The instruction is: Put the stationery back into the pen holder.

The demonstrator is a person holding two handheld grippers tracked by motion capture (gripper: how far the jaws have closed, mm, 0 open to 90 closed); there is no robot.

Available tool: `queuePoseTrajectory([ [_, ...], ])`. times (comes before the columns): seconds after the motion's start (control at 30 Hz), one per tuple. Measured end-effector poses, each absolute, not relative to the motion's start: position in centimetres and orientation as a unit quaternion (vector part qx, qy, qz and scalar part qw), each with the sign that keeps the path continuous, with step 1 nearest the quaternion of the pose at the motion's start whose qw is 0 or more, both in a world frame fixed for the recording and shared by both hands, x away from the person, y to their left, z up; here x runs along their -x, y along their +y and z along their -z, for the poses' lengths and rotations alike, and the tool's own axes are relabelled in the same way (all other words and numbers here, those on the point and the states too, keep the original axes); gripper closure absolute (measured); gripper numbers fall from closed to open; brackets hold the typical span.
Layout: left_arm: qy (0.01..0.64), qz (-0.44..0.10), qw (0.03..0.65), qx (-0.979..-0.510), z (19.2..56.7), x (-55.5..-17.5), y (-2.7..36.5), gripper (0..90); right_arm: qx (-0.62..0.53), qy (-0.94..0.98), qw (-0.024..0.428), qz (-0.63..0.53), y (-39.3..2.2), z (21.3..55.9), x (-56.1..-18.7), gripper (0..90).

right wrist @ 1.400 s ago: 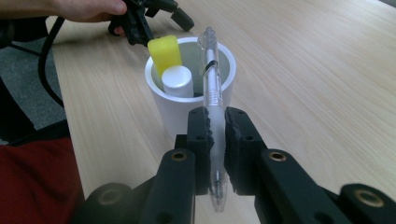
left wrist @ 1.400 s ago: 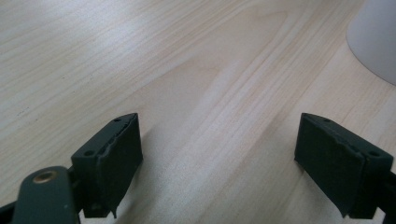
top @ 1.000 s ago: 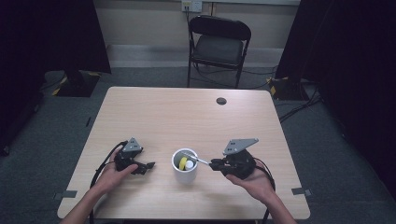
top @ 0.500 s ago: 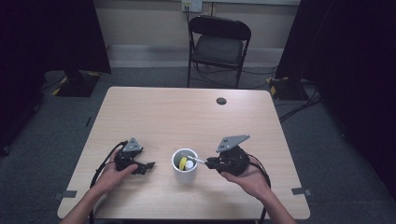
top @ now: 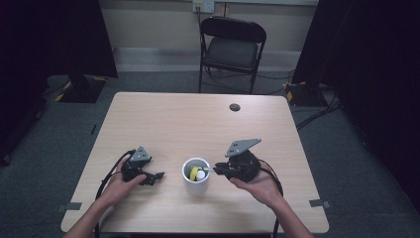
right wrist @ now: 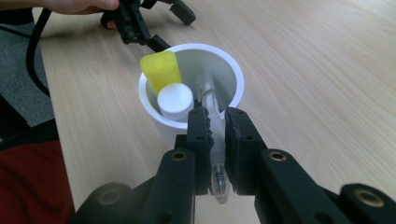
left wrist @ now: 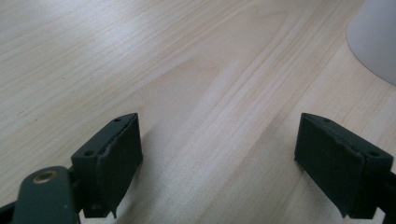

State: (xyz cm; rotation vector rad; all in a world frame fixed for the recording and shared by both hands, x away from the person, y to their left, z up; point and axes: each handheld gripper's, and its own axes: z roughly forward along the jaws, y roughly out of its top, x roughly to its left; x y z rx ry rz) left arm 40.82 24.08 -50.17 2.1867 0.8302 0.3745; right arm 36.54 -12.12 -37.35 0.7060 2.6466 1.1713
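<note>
A white cup (top: 196, 187) stands near the table's front middle. In it are a yellow flat-topped piece (right wrist: 161, 70) and a white round-capped item (right wrist: 175, 100). My right gripper (right wrist: 216, 116) is just right of the cup (right wrist: 236, 74), shut on a clear pen-like tube (right wrist: 208, 93). The tube's far end reaches down inside the cup. From above, the right gripper (top: 216, 170) touches the cup's right rim. My left gripper (top: 157, 177) rests on the table left of the cup, open, with only bare wood between its fingers (left wrist: 116, 154). The cup's wall (left wrist: 378, 42) shows at that view's upper right.
A small black disc (top: 235, 107) lies near the table's (top: 198, 124) far edge. A black folding chair (top: 233, 49) stands beyond the table. Cables trail from both grippers toward the front edge, and a person's hands hold them.
My right gripper has shifted slightly left toward the cup with the clear tube in it. The left gripper has stayed put.
</note>
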Motion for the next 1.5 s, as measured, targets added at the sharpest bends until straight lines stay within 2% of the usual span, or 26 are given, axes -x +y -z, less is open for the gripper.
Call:
queuePoseTrajectory([
  [1.17,0.323,-0.144,0.372,-0.858,50.1,-40.9,24.1,13.5,-0.228,0.851,0.067,-0.469,-8.4,37.6,-40.7,83.3],
  [1.5,0.323,-0.144,0.373,-0.858,50.1,-40.9,24.1,13.5,-0.217,0.835,0.07,-0.502,-7.1,37.5,-40.8,83.4],
])
